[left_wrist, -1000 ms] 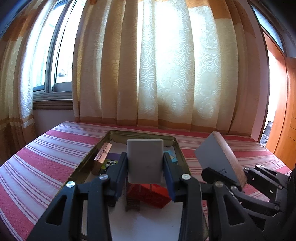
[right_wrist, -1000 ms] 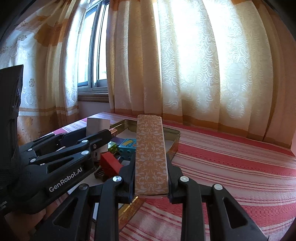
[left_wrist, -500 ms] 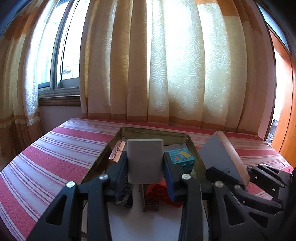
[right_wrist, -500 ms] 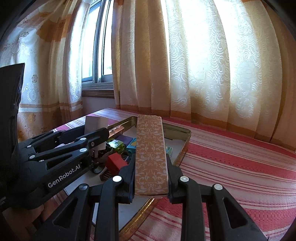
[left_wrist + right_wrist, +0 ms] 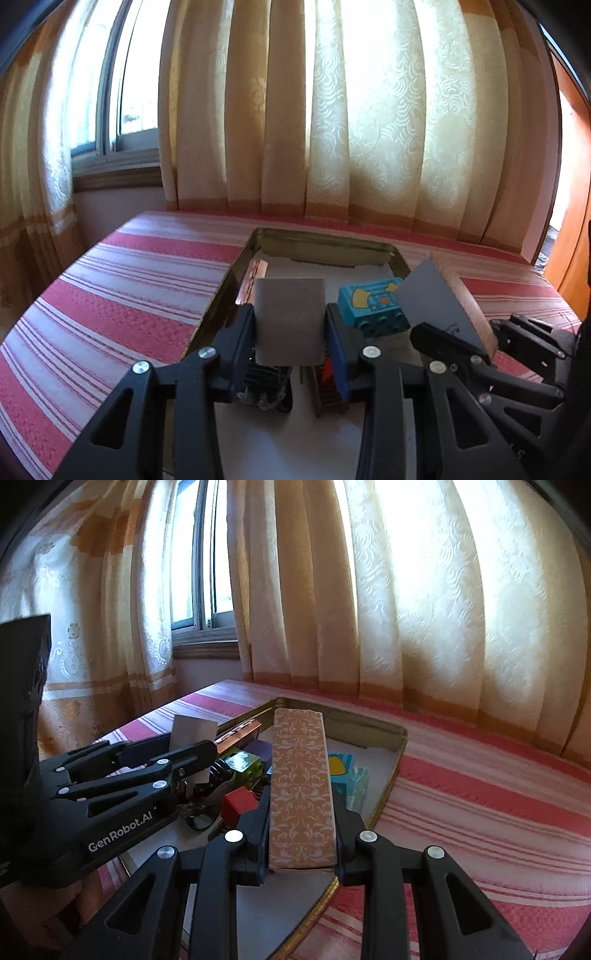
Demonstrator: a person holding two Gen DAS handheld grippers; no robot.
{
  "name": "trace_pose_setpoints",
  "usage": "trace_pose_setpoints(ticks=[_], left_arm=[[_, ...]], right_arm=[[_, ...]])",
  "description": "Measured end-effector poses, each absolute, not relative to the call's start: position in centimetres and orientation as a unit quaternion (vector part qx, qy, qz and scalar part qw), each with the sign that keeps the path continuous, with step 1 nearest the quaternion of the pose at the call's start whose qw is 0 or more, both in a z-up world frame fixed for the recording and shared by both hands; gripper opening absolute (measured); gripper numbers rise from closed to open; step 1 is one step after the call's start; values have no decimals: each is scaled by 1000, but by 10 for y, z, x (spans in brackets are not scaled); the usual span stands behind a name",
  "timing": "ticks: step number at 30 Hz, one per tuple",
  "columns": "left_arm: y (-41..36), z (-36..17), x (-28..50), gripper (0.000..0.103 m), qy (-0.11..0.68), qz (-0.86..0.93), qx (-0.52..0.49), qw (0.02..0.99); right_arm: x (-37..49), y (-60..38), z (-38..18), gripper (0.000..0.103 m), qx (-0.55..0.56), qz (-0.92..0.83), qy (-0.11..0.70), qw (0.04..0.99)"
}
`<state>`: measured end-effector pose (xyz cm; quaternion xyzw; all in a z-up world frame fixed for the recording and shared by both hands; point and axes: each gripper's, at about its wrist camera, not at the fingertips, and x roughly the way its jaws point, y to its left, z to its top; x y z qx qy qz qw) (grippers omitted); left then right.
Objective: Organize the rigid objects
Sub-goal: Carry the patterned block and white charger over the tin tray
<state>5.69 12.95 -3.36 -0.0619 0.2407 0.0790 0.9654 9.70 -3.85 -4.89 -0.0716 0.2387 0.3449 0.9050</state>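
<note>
Left gripper (image 5: 290,325): fingers clamped on a flat grey rectangular card (image 5: 290,317), held upright above the near-left part of the shallow brass-coloured metal tray (image 5: 325,236).
Right gripper (image 5: 302,834): fingers clenched on a long orange block with white floral pattern (image 5: 301,790), grey on its flat side. It tilts up over the tray's near-right rim; the two grippers sit close, side by side.
Tray has low walls, rounded corners and a white liner; its far half is bare.
Inside, clustered near-left: blue plastic brick with yellow print (image 5: 373,306), green studded brick (image 5: 243,764), purple block (image 5: 258,747), red block (image 5: 240,803), dark spring-like part (image 5: 266,376), not clear what.
Tray rests on a red-and-white striped textured cloth (image 5: 122,295) covering the worktop, wide free margin left and right.
Cream embossed curtains (image 5: 369,110) hang behind.
</note>
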Motion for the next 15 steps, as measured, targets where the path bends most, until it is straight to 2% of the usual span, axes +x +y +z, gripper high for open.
trace_pose_setpoints(ticks=[15], left_arm=[[129, -30, 78, 37, 287, 71, -48, 954]], right_arm=[[109, -21, -38, 28, -101, 342, 288, 889]])
